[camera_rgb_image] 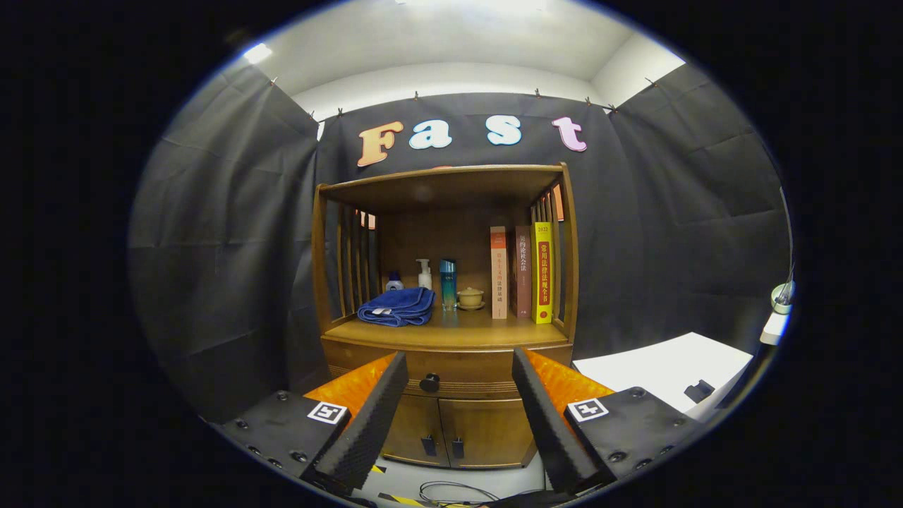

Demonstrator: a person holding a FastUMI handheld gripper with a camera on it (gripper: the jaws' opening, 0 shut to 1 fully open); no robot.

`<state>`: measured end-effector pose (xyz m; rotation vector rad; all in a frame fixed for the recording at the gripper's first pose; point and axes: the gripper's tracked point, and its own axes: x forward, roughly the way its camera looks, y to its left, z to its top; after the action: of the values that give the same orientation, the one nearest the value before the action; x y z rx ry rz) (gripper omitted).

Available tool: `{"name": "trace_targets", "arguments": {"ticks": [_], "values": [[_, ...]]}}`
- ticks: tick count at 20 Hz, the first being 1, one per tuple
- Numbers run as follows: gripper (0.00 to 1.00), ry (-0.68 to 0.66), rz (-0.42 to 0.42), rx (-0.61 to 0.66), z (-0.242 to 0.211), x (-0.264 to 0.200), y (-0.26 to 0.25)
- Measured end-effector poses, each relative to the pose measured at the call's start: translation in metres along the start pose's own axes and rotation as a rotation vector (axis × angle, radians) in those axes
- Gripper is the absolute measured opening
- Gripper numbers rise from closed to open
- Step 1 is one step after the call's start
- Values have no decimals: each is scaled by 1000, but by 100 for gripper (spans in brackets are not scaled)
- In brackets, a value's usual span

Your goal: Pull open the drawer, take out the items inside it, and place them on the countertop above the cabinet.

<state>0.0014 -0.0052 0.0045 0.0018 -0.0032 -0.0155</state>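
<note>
Drawer (451,374) closed, one knob (429,383); tongs (458,388) spread apart, empty; countertop (451,331): three books (522,271), one towel (396,307)

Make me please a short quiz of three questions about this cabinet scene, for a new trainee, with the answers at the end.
1. True or false: the drawer under the countertop is already pulled open.
2. What lies on the countertop in front of the bottles? A) blue towel B) plate C) lamp
3. Fill in: the gripper has its fingers ____, with the drawer knob seen ahead between them.

Key:
1. False. The drawer front sits flush with the cabinet.
2. A. The blue towel lies folded there, to the left of the lidded cup and the upright books.
3. open, touching nothing.
</note>
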Motion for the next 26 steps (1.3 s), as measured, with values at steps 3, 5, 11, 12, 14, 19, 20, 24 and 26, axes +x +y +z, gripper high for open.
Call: {"name": "trace_targets", "arguments": {"ticks": [3,5,11,12,14,19,20,24,26], "values": [[98,-1,2,-2,0,1,0],[98,-6,4,-7,0,0,-1],[98,-16,-7,-1,-12,9,-2],[98,-13,-9,1,-19,15,-2],[98,4,-3,14,-34,33,7],[98,-26,50,60,-57,92,35],[98,-38,53,48,-62,106,37],[98,44,13,39,-128,141,44],[98,62,21,49,-152,158,55]]}}
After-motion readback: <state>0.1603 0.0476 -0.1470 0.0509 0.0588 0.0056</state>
